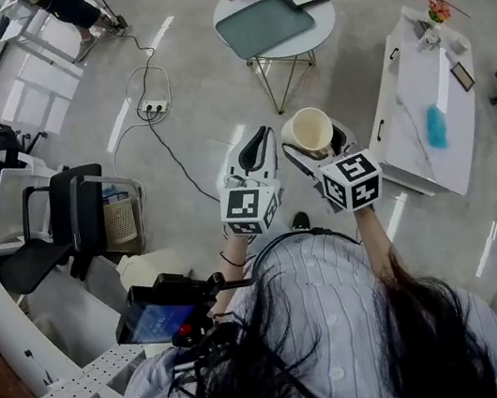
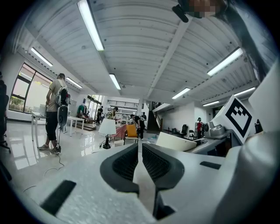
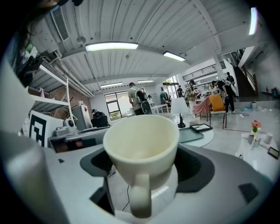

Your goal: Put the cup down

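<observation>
A cream cup [image 1: 312, 131] with an empty inside is held in the air above the floor, my right gripper [image 1: 317, 147] shut on it. In the right gripper view the cup [image 3: 141, 148] fills the space between the jaws, its handle facing the camera. My left gripper [image 1: 259, 148] hangs just left of the cup, shut with nothing between its jaws; in the left gripper view the left gripper [image 2: 140, 154] shows its ribbed pads nearly touching and the cup's rim [image 2: 176, 142] at the right.
A round table [image 1: 275, 25] with a teal mat, a lamp and a framed picture stands ahead. A white counter [image 1: 430, 109] lies at the right. An office chair [image 1: 63, 226] and a power cable [image 1: 155, 129] are on the left floor. People stand far off.
</observation>
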`<action>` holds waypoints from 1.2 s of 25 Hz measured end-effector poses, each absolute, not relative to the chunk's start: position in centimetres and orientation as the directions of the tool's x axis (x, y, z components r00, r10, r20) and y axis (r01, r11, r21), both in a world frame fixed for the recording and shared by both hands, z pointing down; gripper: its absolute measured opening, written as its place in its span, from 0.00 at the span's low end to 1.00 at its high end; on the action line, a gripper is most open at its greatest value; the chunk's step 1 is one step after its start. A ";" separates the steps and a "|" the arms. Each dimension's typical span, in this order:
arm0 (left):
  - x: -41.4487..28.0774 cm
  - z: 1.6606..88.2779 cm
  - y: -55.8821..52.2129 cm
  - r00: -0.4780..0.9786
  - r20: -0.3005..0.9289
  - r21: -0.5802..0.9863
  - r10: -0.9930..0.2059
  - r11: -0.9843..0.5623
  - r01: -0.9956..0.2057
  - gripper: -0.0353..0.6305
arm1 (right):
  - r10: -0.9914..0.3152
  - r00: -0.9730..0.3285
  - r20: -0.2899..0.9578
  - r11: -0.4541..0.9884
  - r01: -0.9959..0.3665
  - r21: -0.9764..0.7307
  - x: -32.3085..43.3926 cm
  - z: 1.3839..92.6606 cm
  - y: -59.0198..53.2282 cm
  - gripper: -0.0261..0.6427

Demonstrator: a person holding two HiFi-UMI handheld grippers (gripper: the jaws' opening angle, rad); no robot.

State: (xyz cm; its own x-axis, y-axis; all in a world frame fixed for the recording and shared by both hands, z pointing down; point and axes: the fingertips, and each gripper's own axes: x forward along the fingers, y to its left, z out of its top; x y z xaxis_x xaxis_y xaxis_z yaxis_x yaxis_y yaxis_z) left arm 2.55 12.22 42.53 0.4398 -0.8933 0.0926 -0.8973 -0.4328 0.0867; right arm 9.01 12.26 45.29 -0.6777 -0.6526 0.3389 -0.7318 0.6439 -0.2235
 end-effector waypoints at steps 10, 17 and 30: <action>2.4 43.2 10.9 0.436 0.125 0.083 -0.891 -0.429 -0.900 0.10 | -0.632 -0.688 0.357 0.644 -0.722 -0.252 8.6 46.4 10.3 0.63; 0.5 44.1 7.1 0.453 0.134 0.075 -0.881 -0.447 -0.891 0.10 | -0.632 -0.675 0.381 0.628 -0.734 -0.259 6.7 47.6 7.1 0.63; -4.2 44.3 -5.9 0.539 0.157 0.046 -0.828 -0.539 -0.841 0.10 | -0.674 -0.611 0.415 0.548 -0.790 -0.273 1.9 47.8 -5.2 0.63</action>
